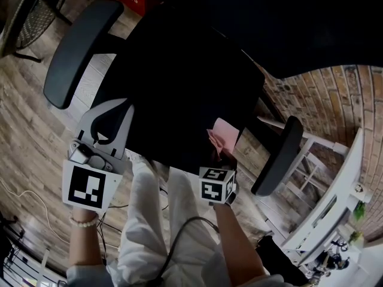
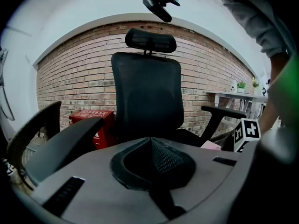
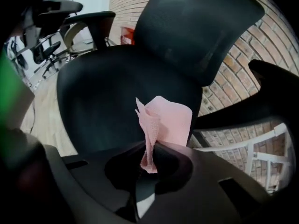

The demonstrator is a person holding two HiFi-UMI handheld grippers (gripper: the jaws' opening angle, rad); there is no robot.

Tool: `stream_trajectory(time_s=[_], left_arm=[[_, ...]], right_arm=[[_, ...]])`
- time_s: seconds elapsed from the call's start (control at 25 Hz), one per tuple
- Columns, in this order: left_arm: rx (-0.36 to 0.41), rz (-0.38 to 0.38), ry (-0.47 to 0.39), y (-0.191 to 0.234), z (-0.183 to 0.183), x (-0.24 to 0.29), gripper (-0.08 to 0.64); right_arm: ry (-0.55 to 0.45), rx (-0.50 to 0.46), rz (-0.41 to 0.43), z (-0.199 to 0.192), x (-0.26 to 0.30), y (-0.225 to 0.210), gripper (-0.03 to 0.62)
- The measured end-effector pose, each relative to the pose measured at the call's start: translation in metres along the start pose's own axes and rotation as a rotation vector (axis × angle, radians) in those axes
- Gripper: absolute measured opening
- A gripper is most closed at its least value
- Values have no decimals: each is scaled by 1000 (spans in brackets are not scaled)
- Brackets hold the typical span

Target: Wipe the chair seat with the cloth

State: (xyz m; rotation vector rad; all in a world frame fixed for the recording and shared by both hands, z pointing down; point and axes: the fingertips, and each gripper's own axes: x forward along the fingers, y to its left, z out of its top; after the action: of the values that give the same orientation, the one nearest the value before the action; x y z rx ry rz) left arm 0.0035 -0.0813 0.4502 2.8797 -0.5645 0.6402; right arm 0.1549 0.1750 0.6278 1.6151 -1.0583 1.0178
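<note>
The black office chair's seat fills the middle of the head view, with an armrest on each side. My right gripper is at the seat's near right edge, shut on a pink cloth that stands up from its jaws. In the right gripper view the cloth is pinched in the right gripper, just above the seat. My left gripper hovers at the seat's near left corner. In its own view the left gripper is shut and empty, facing the backrest.
The left armrest and right armrest flank the seat. A red box stands by the brick wall. A white table frame is at the right. Another chair is far left, and cables lie on the wooden floor.
</note>
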Motion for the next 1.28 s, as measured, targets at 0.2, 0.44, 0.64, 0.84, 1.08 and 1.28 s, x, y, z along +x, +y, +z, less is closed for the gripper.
stream_trajectory(time_s=[0.2,0.44,0.64,0.84,1.08,1.28], left_arm=[[-4,12,-2,-7,0,-4,18],[7,23,2,-16,4,-11,18],[19,42,-25,-25,28,-23,18],[88,29,-50,-41,74,-43,18],[141,54,-69,-44,144,-74,18],[215,71,-84,-61,204,-113,18]], right_arm=[[26,-60,82,-33,-18,33,54],[54,-94,172,-61,-29,63,54],[-8,-85,209,-53,-46,59,54],[-183,2,257,-6,-87,38,54],[-395,-9,266,82,-160,8,54],[-527,-37,272,125,-239,-21,52]])
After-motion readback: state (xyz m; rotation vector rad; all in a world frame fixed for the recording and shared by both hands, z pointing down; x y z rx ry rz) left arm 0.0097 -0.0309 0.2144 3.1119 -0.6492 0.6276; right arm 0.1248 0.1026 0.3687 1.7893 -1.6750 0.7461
